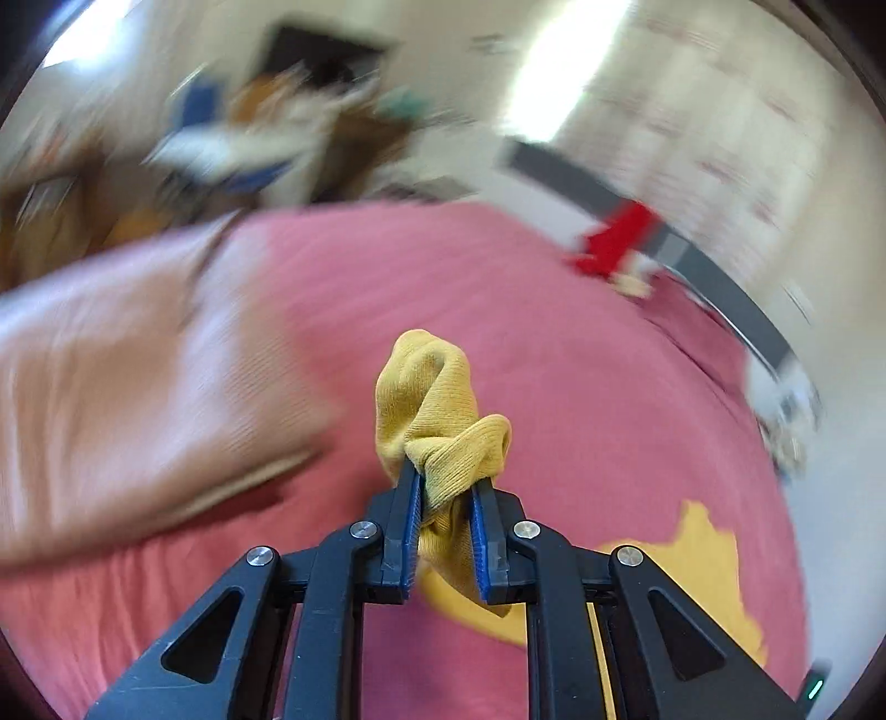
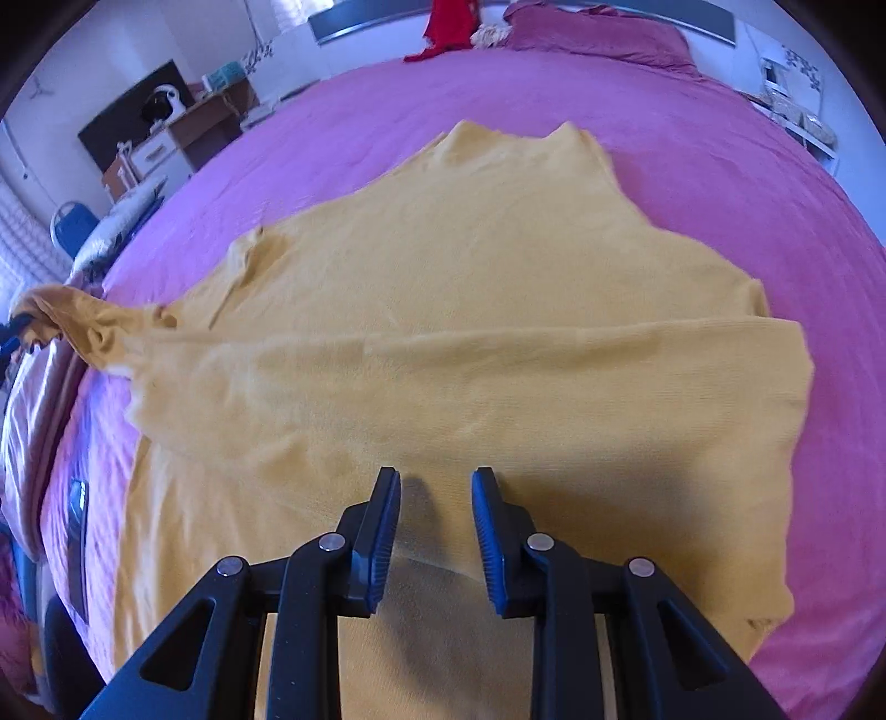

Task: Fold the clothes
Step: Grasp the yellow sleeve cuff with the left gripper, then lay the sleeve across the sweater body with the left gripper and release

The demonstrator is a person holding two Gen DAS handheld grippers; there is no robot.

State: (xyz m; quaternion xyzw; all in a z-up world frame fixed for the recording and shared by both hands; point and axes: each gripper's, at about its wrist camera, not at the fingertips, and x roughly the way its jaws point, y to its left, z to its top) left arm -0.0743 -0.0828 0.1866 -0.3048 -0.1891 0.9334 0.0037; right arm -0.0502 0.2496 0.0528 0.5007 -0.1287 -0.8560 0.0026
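Observation:
A mustard-yellow knit sweater (image 2: 470, 310) lies spread on a pink bed (image 2: 692, 144), one sleeve folded across its body. My left gripper (image 1: 446, 476) is shut on the bunched cuff of the other sleeve (image 1: 437, 410), held above the bed; in the right wrist view that sleeve end (image 2: 66, 310) is stretched out to the far left. More of the sweater (image 1: 703, 576) shows low on the right in the left wrist view. My right gripper (image 2: 436, 482) hovers open just over the sweater's lower part, nothing between its fingers.
A pale pink garment (image 1: 127, 387) lies on the bed to the left. A red cloth (image 2: 448, 25) and a pink pillow (image 2: 598, 33) sit at the headboard (image 2: 360, 22). A desk with clutter (image 2: 205, 122) and a blue chair (image 2: 72, 224) stand beyond the left side.

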